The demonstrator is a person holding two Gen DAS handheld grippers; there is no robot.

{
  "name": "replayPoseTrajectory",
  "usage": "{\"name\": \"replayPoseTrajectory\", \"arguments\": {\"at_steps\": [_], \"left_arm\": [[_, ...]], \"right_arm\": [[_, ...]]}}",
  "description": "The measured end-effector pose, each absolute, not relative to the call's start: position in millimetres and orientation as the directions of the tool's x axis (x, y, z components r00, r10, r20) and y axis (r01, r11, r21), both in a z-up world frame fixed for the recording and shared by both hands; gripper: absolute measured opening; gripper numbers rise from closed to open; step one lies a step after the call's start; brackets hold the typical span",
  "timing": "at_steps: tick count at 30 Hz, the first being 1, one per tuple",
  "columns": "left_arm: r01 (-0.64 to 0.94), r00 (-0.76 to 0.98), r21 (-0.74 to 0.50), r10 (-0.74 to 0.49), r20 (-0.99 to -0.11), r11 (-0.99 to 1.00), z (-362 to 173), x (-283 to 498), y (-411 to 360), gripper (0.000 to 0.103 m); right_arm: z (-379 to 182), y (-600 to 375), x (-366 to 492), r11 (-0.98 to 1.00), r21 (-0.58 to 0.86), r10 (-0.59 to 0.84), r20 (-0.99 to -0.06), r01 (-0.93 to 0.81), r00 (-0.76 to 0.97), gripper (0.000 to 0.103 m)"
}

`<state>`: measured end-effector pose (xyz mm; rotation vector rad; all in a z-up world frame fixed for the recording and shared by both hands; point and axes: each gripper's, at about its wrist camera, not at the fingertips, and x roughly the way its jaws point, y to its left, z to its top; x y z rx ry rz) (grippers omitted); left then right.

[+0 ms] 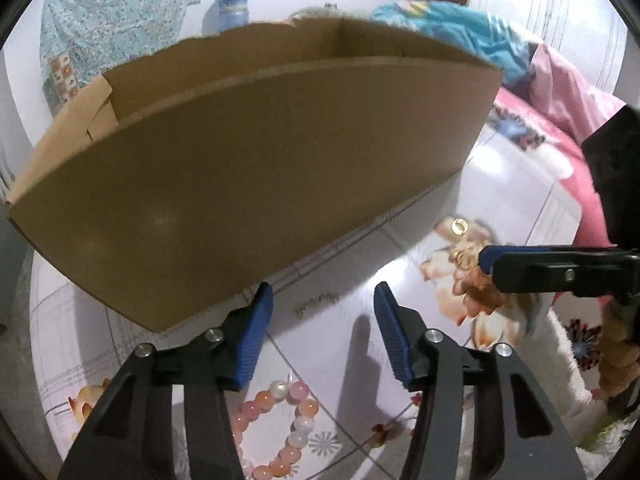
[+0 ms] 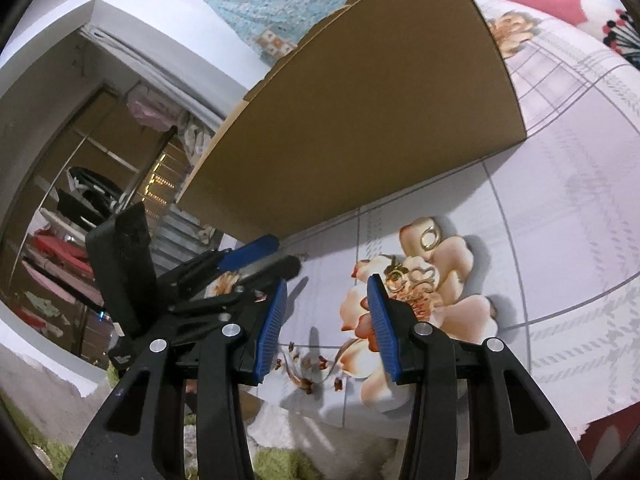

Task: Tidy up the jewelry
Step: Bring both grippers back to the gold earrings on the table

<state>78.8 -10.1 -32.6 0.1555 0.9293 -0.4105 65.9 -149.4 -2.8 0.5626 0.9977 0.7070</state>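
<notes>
My left gripper (image 1: 325,304) is open above a floral bedsheet (image 1: 352,360), its blue pads empty. A small gold chain piece (image 1: 316,302) lies on the sheet just past the fingertips, apart from them. A pink and orange bead bracelet (image 1: 280,428) lies under the jaws. My right gripper (image 2: 328,300) is open and holds nothing; it also shows at the right edge of the left wrist view (image 1: 492,260). Ahead of it lie a gold hoop earring (image 2: 430,238) and more gold pieces (image 2: 408,276) on a printed flower. The same gold hoop (image 1: 459,226) shows in the left wrist view.
An open cardboard box (image 1: 260,160) stands on the sheet just behind the jewelry, its near wall close to both grippers. A pink blanket (image 1: 560,120) and blue cloth (image 1: 460,28) lie at the back right. An open wardrobe (image 2: 80,200) is on the left.
</notes>
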Motion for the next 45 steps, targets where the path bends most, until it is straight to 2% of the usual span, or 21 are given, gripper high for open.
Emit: {"name": "replayPoseTrajectory", "arguments": {"at_steps": [5, 13, 14, 20, 24, 27, 34, 39, 45], "left_arm": [[0.412, 0.535, 0.009, -0.234, -0.812, 0.911, -37.6, 84.1, -14.9, 0.036], [0.476, 0.52, 0.039, -0.245, -0.818, 0.879, -37.9, 85.4, -30.2, 0.011], [0.474, 0.522, 0.043, -0.241, -0.818, 0.88, -38.0, 85.9, -30.9, 0.004], [0.464, 0.5, -0.069, -0.325, -0.803, 0.883, -32.0, 85.7, -21.2, 0.002], [0.437, 0.486, -0.245, -0.457, -0.745, 0.865, -12.8, 85.6, 2.6, 0.002], [0.411, 0.497, -0.319, -0.503, -0.707, 0.854, 0.8, 86.4, 19.9, 0.002], [0.406, 0.539, -0.322, -0.508, -0.671, 0.856, 19.7, 78.5, 29.6, 0.002], [0.417, 0.526, -0.309, -0.504, -0.684, 0.855, 12.7, 76.5, 23.6, 0.002], [0.43, 0.504, -0.31, -0.511, -0.697, 0.848, 3.2, 77.0, 17.0, 0.002]], "right_arm": [[-1.6, -145.9, 67.6, 0.652, 0.709, 0.752, -0.556, -0.268, 0.355, 0.041], [3.4, -144.7, 68.8, 0.661, 0.704, 0.741, -0.559, -0.258, 0.374, 0.041], [4.0, -145.2, 67.9, 0.662, 0.704, 0.74, -0.558, -0.258, 0.376, 0.041], [8.5, -157.2, 60.9, 0.674, 0.692, 0.726, -0.558, -0.258, 0.402, 0.041], [12.6, -163.9, 57.0, 0.689, 0.68, 0.71, -0.56, -0.253, 0.428, 0.041], [16.2, -174.3, 52.5, 0.706, 0.662, 0.691, -0.567, -0.251, 0.448, 0.041], [16.3, -186.1, 39.0, 0.754, 0.607, 0.642, -0.599, -0.251, 0.479, 0.041], [12.1, -180.9, 29.1, 0.835, 0.485, 0.545, -0.666, -0.259, 0.509, 0.034], [13.8, -161.0, 30.5, 0.896, 0.312, 0.44, -0.723, -0.316, 0.533, 0.03]]}}
